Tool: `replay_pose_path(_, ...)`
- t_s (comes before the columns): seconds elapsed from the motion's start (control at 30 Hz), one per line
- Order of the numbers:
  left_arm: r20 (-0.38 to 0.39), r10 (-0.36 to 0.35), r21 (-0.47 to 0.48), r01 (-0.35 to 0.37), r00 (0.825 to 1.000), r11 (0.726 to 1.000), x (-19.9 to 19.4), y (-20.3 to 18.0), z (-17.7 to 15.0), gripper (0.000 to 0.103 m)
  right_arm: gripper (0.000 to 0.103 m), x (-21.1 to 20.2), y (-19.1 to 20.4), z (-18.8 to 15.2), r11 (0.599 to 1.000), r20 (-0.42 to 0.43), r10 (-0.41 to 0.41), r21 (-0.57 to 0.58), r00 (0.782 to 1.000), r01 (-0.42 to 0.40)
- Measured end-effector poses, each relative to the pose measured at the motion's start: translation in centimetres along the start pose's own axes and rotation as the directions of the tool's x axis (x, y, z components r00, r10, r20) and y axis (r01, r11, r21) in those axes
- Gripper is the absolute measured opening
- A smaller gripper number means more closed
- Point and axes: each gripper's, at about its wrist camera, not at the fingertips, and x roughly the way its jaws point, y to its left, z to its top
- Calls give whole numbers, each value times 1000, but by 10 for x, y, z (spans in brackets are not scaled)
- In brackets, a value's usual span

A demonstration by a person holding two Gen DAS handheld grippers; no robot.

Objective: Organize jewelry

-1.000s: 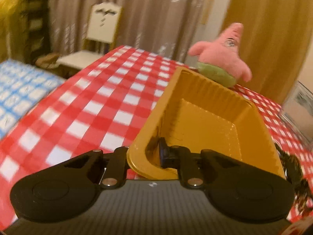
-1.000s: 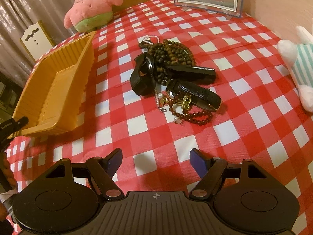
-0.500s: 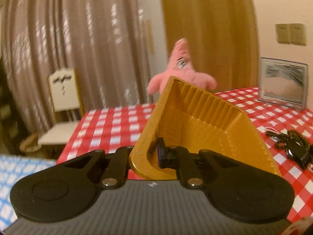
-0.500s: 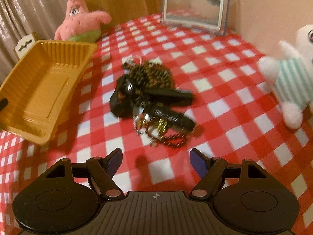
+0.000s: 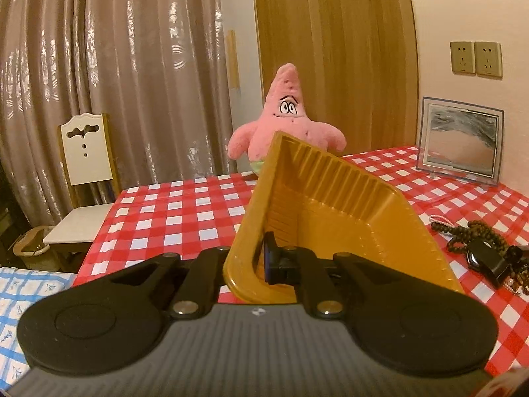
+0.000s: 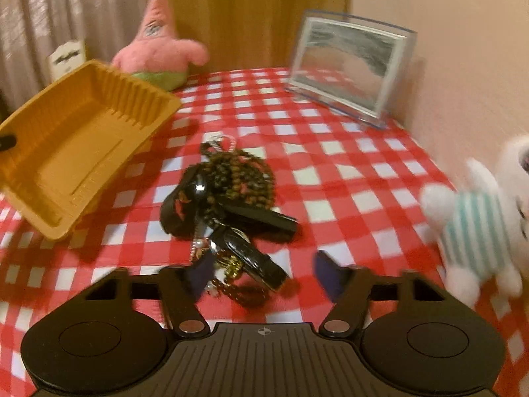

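Left wrist: left tool (image 5: pixel 246 264) pinches tray (image 5: pixel 334 218) rim, long axis pointing away, tilted; right tool (image 6: pixel 261 271) spread, narrowing.

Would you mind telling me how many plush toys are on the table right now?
2. The pink starfish plush sits at the table's far edge, behind the yellow tray. The white plush in a striped shirt is at the right edge, partly cut off. Others may lie out of view.
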Motion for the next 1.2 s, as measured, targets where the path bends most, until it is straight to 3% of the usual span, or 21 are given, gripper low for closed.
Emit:
replay_pose_path(0.13,3,-6,9,6,1000,1000,-1,-1,1,7,49,3,10,4,996,-3,4,-88,1000,-4)
replay_pose_path(0.23,1,-6,5,6,1000,1000,-1,-1,1,7,26,-7,18,2,996,-9,58,-74,998,-58)
replay_pose_path(0.27,1,-6,3,6,1000,1000,-1,0,1,7,23,-9,20,0,995,-13,77,-69,997,-78)
replay_pose_path(0.33,-1,-6,0,6,1000,1000,-1,0,0,7,21,-7,28,-4,990,-47,107,-92,993,-111)
replay_pose_path(0.43,-4,-9,-1,9,1000,1000,0,1,1,7,20,7,36,-10,983,-90,61,-167,994,-76)
replay_pose_path(0.73,-5,-18,3,18,1000,1000,2,4,1,7,20,23,29,-9,955,-116,94,-270,989,-123)
replay_pose_path(1.03,-6,-22,0,22,1000,1000,2,4,1,7,19,19,40,-13,968,-104,65,-235,993,-88)
replay_pose_path(1.2,-7,-24,2,24,1000,1000,2,4,2,7,8,21,39,-11,971,-91,45,-231,995,-65)
